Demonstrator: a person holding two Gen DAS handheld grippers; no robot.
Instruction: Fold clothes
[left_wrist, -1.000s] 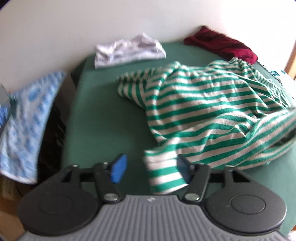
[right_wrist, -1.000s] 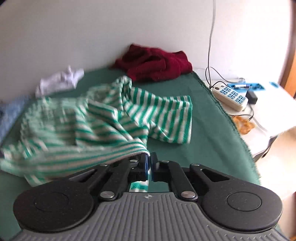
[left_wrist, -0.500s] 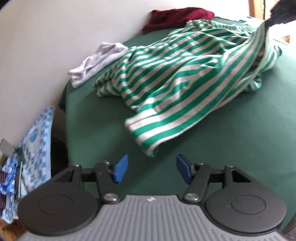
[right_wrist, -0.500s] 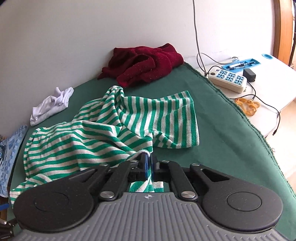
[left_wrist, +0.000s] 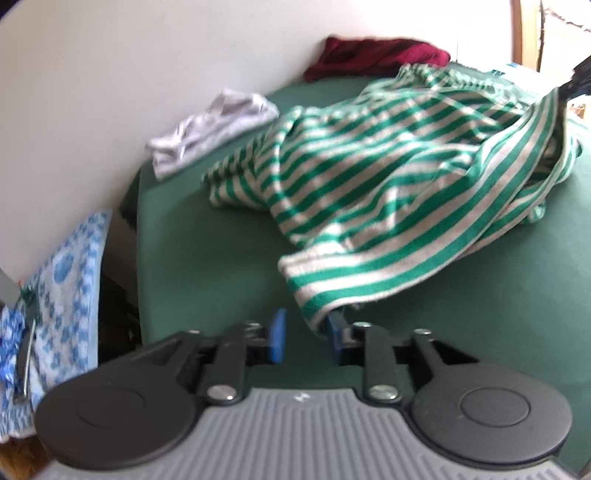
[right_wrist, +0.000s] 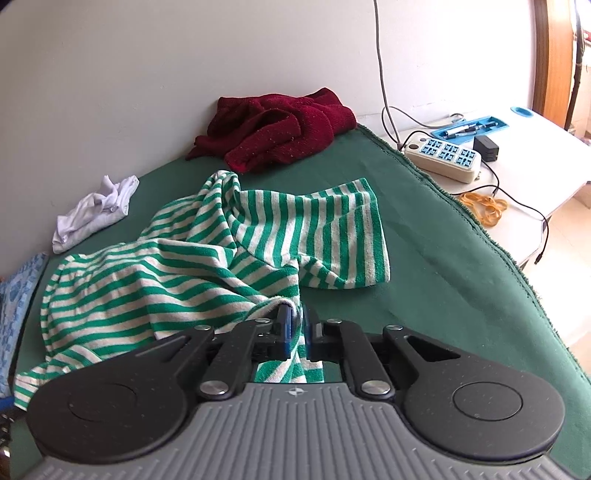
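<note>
Your left gripper (left_wrist: 304, 334), jaws just narrowing around the near hem corner of the green-striped shirt (left_wrist: 388, 177) on the green table cover (left_wrist: 207, 258), is not yet clamped, while your right gripper (right_wrist: 295, 325) pinches the opposite edge, readying a spread before folding.

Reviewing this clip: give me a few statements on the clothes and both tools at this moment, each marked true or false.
1. The right tool is clamped on the striped garment. True.
2. The left tool is shut on the garment's corner. False: its jaws have been closing, with the corner hanging between them, but a gap remains.
3. A dark red garment lies by the wall at the far end of the green cloth. True.
4. The white garment lies on top of the striped one. False: it lies apart, on the green cloth.
5. The power strip sits on the green cloth. False: it is on the white table beside it.
</note>
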